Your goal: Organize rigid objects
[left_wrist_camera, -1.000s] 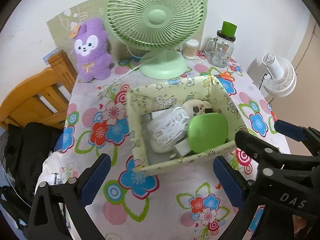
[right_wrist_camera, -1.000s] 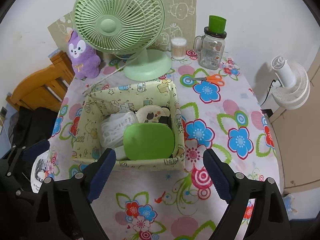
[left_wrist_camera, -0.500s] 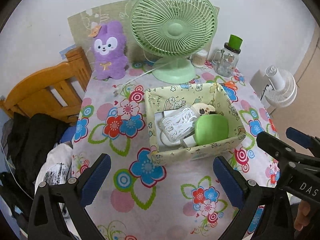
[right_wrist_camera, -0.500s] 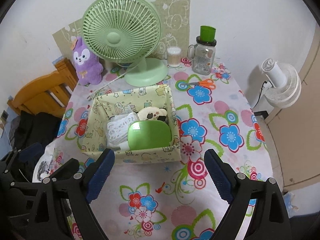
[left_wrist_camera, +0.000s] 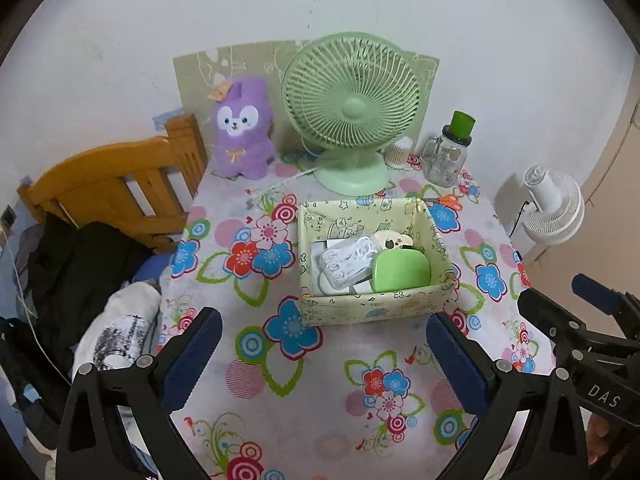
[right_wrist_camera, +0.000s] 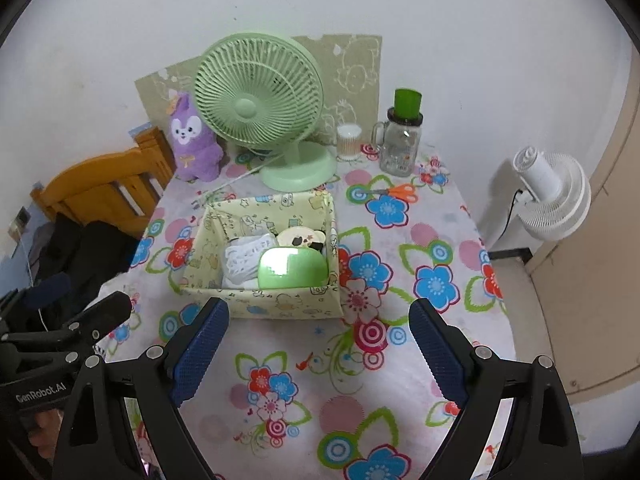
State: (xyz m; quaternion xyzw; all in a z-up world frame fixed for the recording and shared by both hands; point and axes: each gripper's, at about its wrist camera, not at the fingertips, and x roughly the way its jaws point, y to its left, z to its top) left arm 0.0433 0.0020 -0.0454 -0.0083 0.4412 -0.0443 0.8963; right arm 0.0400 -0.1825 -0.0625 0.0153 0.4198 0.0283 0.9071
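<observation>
A pale green patterned fabric box stands in the middle of the flowered table. Inside lie a green rounded case, a bundle of white cord and a round cream item with dark spots. My left gripper hangs open above the table's near part, short of the box, with nothing between its blue pads. My right gripper is also open and empty, just in front of the box. Each gripper shows at the edge of the other's view.
At the back stand a green desk fan, a purple plush toy, a glass jar with a green lid and a cotton swab tub. Orange scissors lie behind the box. A wooden chair stands left, a white fan right.
Both grippers have drawn back and upward from the box, so it looks smaller and farther. Both stay open and empty; nothing on the table has shifted.
</observation>
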